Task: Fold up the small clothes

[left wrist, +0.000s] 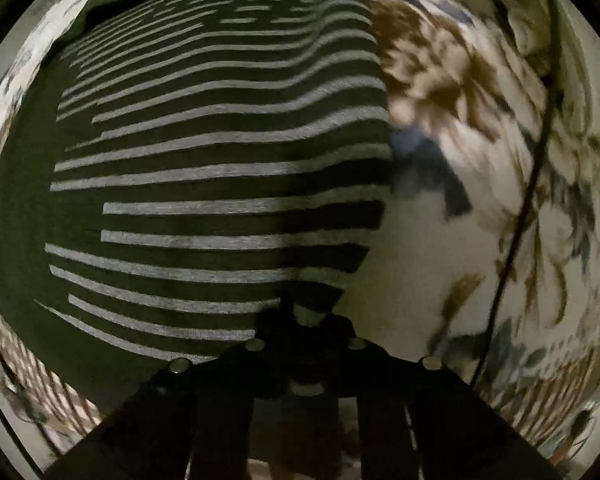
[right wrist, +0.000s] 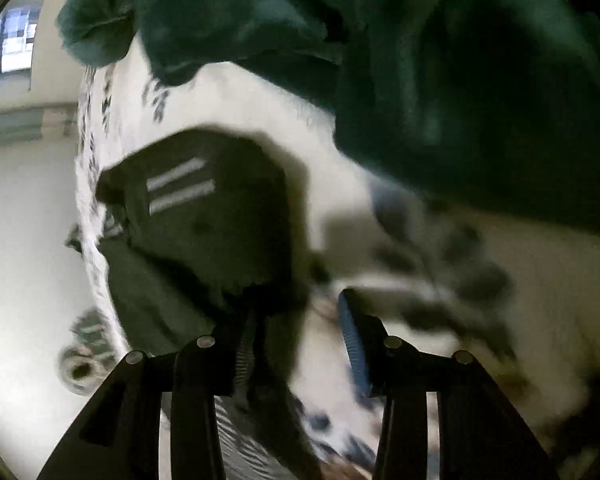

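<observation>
Dark olive cloth with pale grey stripes, the striped garment [left wrist: 220, 168], fills most of the left wrist view, spread flat over a floral cloth [left wrist: 480, 168] in cream, brown and blue that covers whatever lies under it. The left hand-held gripper [left wrist: 306, 320] points straight down at the garment's near right corner, its two black fingers drawn together and clenched on a pinch of the striped fabric at that edge. A thin dark cable [left wrist: 516, 208] runs across the floral cloth to the right of the garment.

In the right wrist view, which is blurred, the same striped garment [right wrist: 204, 216] lies bunched, showing two pale stripes on its dark face, near the edge of the floral cloth [right wrist: 260, 104]. The right hand-held gripper [right wrist: 300, 312] stands partly parted; its left finger is against the garment's lower hem, while its right finger, with a blue ribbed pad [right wrist: 352, 344], is clear of the fabric. Whether it grips the fabric cannot be told. A dark green sleeve [right wrist: 440, 60] of the person crosses the top of this view.
</observation>
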`<state>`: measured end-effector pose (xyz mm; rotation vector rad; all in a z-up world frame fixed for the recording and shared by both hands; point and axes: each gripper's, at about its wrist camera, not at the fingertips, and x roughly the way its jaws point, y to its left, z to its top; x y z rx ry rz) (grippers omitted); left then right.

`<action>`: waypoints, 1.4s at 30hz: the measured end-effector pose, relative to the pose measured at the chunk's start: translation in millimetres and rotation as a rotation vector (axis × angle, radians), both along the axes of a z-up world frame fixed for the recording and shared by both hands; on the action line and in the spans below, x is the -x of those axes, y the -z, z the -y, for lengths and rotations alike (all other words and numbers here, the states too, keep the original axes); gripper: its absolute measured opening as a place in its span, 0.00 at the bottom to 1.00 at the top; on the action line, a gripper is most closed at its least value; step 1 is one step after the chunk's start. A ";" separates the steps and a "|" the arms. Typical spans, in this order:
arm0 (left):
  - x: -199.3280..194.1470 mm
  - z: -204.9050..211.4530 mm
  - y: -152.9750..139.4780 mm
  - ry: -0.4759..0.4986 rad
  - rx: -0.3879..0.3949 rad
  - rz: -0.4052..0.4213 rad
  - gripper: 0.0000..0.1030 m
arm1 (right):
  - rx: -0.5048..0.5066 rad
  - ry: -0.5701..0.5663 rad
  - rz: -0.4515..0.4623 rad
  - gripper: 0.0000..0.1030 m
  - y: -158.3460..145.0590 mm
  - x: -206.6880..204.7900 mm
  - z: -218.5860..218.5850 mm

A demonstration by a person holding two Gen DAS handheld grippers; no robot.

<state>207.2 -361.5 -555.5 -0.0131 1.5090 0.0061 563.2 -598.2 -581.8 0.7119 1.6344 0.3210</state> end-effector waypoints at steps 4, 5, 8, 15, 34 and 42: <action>3.7 -18.9 -8.5 -0.044 0.049 0.031 0.05 | -0.079 0.006 0.007 0.41 10.6 -11.2 -6.7; 5.1 -23.4 -13.3 -0.061 0.064 0.040 0.05 | -0.074 -0.005 0.015 0.32 9.3 -12.0 -7.8; 6.0 -37.9 -30.9 -0.099 0.098 0.070 0.05 | -0.052 -0.050 0.018 0.22 0.8 -11.3 -11.1; 7.9 -65.6 -72.2 -0.166 0.083 0.146 0.05 | -0.117 -0.020 -0.033 0.65 10.7 -16.7 -21.5; 26.5 -276.8 -116.8 -0.417 0.152 0.248 0.05 | 0.099 -0.240 0.208 0.05 -173.4 -37.9 -241.6; 32.4 -374.2 -69.3 -0.542 0.218 0.169 0.05 | 0.259 -0.370 0.202 0.05 -134.8 -49.8 -450.3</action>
